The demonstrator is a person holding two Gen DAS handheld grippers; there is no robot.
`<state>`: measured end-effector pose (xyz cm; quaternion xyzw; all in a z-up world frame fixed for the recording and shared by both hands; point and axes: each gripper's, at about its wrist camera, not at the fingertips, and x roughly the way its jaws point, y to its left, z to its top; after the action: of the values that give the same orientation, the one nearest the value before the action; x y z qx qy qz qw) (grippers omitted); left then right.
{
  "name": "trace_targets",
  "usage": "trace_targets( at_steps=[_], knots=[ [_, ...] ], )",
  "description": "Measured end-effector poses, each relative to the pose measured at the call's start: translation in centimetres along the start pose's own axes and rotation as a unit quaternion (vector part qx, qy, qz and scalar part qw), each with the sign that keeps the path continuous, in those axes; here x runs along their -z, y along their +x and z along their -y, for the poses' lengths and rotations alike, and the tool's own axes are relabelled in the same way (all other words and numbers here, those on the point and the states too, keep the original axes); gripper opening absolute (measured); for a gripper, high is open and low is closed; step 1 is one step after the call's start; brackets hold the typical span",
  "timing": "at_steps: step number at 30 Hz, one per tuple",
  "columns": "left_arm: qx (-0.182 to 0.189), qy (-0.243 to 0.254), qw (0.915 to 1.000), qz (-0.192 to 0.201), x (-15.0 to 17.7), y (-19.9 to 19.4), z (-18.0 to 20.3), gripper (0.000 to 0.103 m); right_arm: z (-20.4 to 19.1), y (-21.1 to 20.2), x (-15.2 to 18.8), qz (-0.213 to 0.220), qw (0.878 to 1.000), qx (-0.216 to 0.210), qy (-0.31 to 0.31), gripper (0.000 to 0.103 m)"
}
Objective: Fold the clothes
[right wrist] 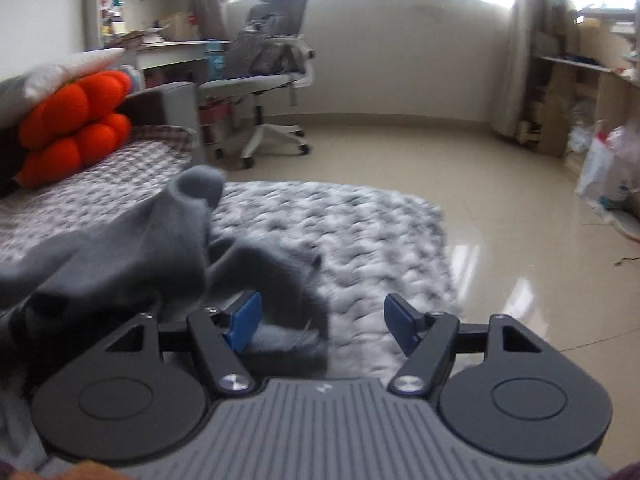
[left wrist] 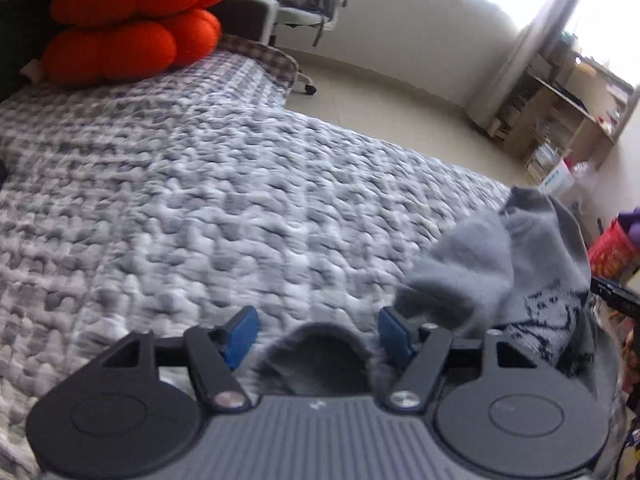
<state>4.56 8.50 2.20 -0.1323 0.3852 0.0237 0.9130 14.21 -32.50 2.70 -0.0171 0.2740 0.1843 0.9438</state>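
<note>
While both hand-held grippers (left wrist: 316, 334) (right wrist: 322, 326) gape, soft grey garment (right wrist: 120, 256) crumples on nubby blanket (left wrist: 180, 200).

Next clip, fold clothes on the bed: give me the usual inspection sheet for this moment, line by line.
Surface: bed with a grey-white knitted blanket, bare in the middle.
Job's things: grey garment bunched up, blurred; a patterned fabric lies beside it in the left view.
Clutter: orange cushion at the far end of the bed.
Grippers: left tool open, grey cloth between and under its jaws; right tool open, garment against its left finger, not clamped.
Cables: nothing seen.
Surroundings: office chair, shelves, plastic bag on the floor, bright windows.
</note>
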Motion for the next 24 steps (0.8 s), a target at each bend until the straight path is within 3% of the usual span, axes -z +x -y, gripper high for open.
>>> trace_targets(
  at_steps=[6,8,9,11,12,17,21,24],
  knots=[
    [0.026,-0.024,0.9994,0.003,-1.1,0.0,1.1,0.07,-2.8,0.5,0.3,-0.009,0.999,-0.031,-0.036,0.069],
    [0.026,-0.01,0.9996,0.002,-1.0,0.1,2.0,0.07,-4.2,2.2,0.6,-0.022,0.998,-0.029,-0.051,0.046],
    [0.026,-0.002,0.9997,0.001,-0.9,0.2,2.4,0.07,-4.7,2.4,0.8,-0.02,0.998,-0.029,-0.054,0.042],
    [0.024,0.01,0.9997,-0.002,-0.6,0.3,3.2,0.07,-5.1,2.5,0.8,-0.016,0.998,-0.029,-0.052,0.021],
    [0.021,0.014,0.9997,-0.004,-0.4,0.4,3.5,0.069,-5.3,2.4,0.7,-0.011,0.998,-0.02,-0.057,0.018],
    [0.018,0.034,0.9992,0.009,0.1,-0.2,4.3,0.055,-5.7,0.7,0.2,0.038,0.995,0.032,-0.081,0.013],
    [0.028,0.035,0.9989,0.014,-0.3,-0.6,4.6,0.055,-5.0,-1.6,-1.0,0.096,0.986,0.102,-0.088,0.012],
    [0.038,0.031,0.9987,0.016,-0.8,-0.6,4.6,0.055,-3.3,-3.1,-1.9,0.124,0.984,0.118,-0.051,0.012]
  ],
)
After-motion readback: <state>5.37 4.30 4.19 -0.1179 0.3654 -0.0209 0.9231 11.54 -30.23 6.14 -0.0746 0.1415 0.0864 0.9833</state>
